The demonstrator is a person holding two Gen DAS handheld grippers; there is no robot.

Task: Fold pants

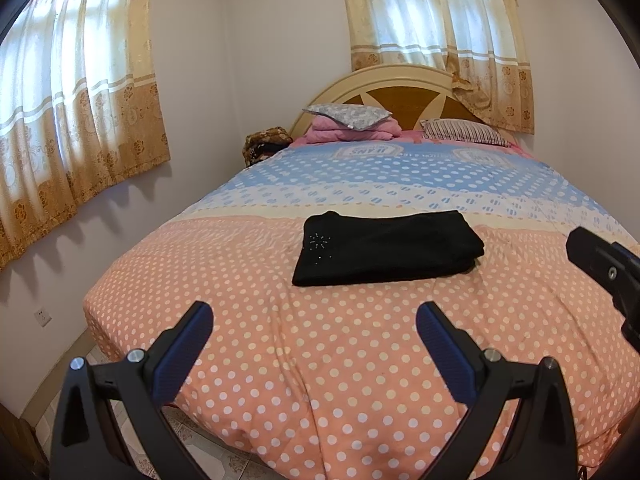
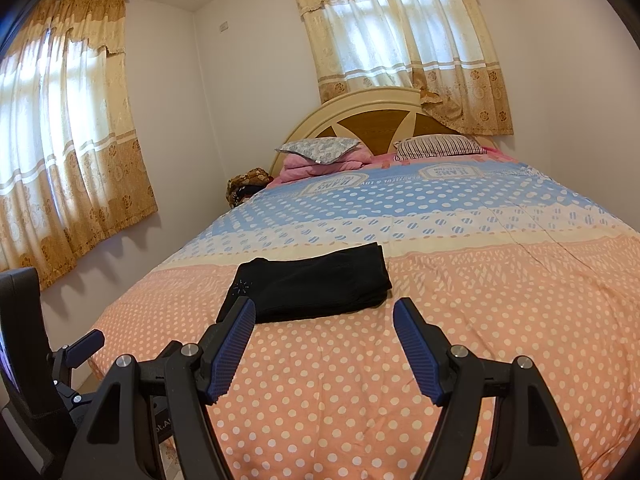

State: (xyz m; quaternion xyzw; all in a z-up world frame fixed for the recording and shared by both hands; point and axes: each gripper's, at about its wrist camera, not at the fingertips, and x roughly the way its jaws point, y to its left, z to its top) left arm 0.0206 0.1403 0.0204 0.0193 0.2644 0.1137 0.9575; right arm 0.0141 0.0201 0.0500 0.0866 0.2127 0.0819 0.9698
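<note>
Black pants (image 1: pixel 386 248) lie folded into a compact rectangle on the polka-dot bedspread (image 1: pixel 320 360), a small sparkly motif on their left part. My left gripper (image 1: pixel 314 316) hovers open above the bed's near end, short of the pants, nothing between its blue pads. In the right wrist view the same folded pants (image 2: pixel 312 284) lie just beyond my right gripper (image 2: pixel 324 312), which is open and empty; its left fingertip overlaps the pants' near left corner in the picture. The right gripper's body (image 1: pixel 608 276) shows at the left view's right edge.
The bed fills most of the room, with pillows (image 1: pixel 348 114) and a pink folded blanket (image 1: pixel 352 130) at the headboard (image 1: pixel 400 80). Curtained windows (image 1: pixel 72 100) are on the left and back walls. Tiled floor (image 1: pixel 192 428) shows at the bed's left foot corner.
</note>
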